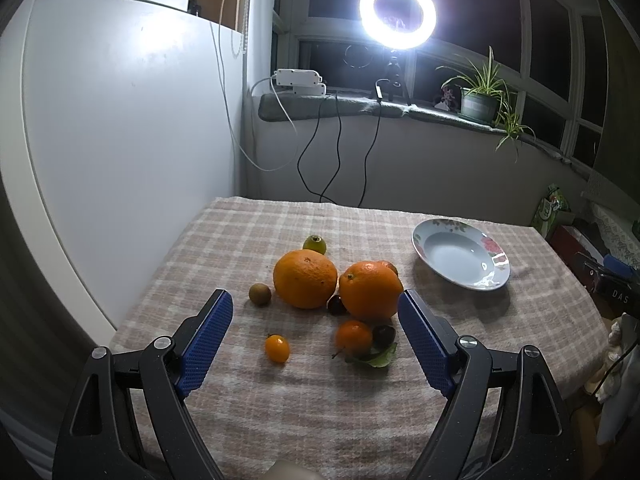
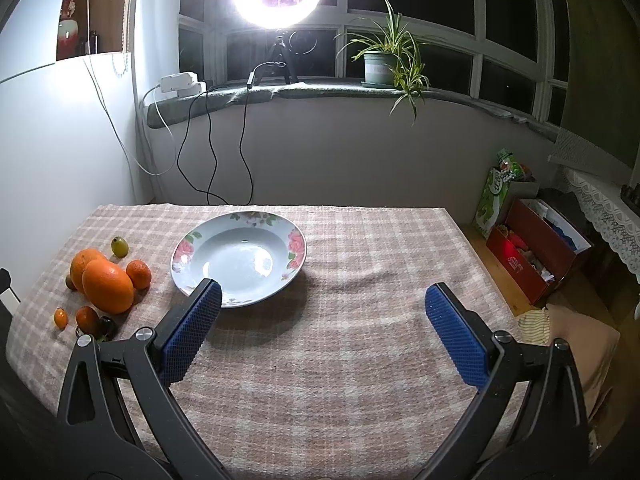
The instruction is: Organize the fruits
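Note:
Two large oranges [image 1: 306,279] [image 1: 371,290] lie side by side on the checked tablecloth. Around them lie a green fruit [image 1: 314,244], a brown round fruit [image 1: 260,294], a small mandarin [image 1: 353,337], a yellow-orange cherry tomato [image 1: 277,348] and dark cherries [image 1: 384,335]. My left gripper [image 1: 316,312] is open, just in front of the fruit, touching nothing. A flowered white plate [image 2: 240,258] stands empty right of the fruit; the pile also shows in the right wrist view [image 2: 107,286]. My right gripper [image 2: 320,300] is open and empty, near the plate's front edge.
A white cabinet wall [image 1: 120,140] flanks the table's left side. Cables [image 1: 336,152] hang from the windowsill behind. A ring light [image 1: 397,12] and potted plant [image 2: 380,65] stand on the sill. Boxes [image 2: 536,248] sit on the floor at right.

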Tool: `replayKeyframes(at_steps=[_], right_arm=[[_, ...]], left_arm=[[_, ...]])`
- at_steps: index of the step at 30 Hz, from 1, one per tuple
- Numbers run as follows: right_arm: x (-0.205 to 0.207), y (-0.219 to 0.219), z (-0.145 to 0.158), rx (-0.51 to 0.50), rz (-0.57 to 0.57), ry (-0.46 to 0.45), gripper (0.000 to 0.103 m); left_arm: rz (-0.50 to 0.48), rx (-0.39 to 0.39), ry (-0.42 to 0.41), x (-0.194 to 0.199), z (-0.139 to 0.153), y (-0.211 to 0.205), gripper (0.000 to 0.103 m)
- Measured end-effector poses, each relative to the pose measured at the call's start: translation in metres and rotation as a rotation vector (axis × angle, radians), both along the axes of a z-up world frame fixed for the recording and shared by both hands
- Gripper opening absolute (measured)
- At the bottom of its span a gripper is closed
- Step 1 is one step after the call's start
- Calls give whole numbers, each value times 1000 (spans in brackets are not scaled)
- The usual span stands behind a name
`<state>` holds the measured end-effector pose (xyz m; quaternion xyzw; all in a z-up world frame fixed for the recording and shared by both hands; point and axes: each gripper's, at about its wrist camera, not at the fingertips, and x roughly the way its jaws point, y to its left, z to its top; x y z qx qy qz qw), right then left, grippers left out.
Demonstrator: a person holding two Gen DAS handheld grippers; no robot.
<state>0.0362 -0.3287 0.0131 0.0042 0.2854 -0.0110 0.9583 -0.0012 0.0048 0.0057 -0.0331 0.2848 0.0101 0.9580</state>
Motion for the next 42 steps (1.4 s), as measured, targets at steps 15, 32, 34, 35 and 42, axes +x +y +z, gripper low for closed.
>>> replayKeyframes(at_steps=[15,32,34,35,42], right_arm=[[1,3,-5,0,11,12,103],[1,5,-5,-4,17,13,103],[1,5,-5,-5,17,14,103],[1,5,-5,-4,16,13,103],[1,6,-5,-4,18,13,103]], left_arm=[[2,-2,1,1,-3,-2,85],[3,-5,1,1,-3,-2,85],[3,-4,1,1,-3,-2,85],[3,-4,1,1,-3,-2,85],[2,-5,1,1,-3,-2,85]])
